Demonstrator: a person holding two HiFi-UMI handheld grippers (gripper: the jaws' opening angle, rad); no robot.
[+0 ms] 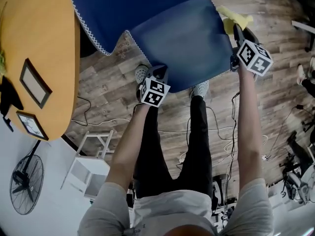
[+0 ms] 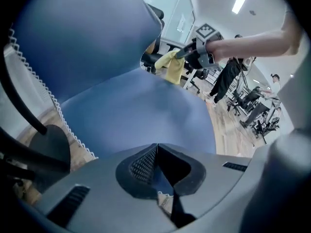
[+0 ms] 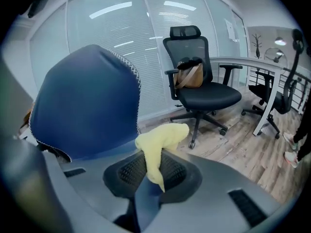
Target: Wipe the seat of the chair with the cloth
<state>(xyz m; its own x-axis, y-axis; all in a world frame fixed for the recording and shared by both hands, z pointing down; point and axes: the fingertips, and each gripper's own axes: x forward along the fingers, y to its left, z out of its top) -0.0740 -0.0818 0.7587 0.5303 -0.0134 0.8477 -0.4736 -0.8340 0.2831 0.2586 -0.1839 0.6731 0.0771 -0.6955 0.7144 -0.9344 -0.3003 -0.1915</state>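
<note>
The chair is covered in blue cloth with white zigzag trim; its seat (image 1: 182, 38) lies ahead of me and its backrest (image 1: 123, 4) is up left. My right gripper (image 1: 235, 31) is at the seat's right edge, shut on a yellow cloth (image 1: 236, 17). In the right gripper view the cloth (image 3: 160, 137) hangs from between the pads of that gripper (image 3: 153, 159), with the backrest (image 3: 87, 101) beyond. My left gripper (image 1: 155, 80) is at the seat's front edge. Its pads meet at the tips (image 2: 156, 152) over the seat (image 2: 136, 115); I cannot tell whether they pinch the cover.
A yellow round table (image 1: 39, 58) with picture frames stands at the left, a fan (image 1: 24, 183) and a white rack (image 1: 93, 161) below it. Cables (image 1: 221, 132) trail over the wood floor. A black office chair (image 3: 204, 81) and white desk (image 3: 262, 64) stand to the right.
</note>
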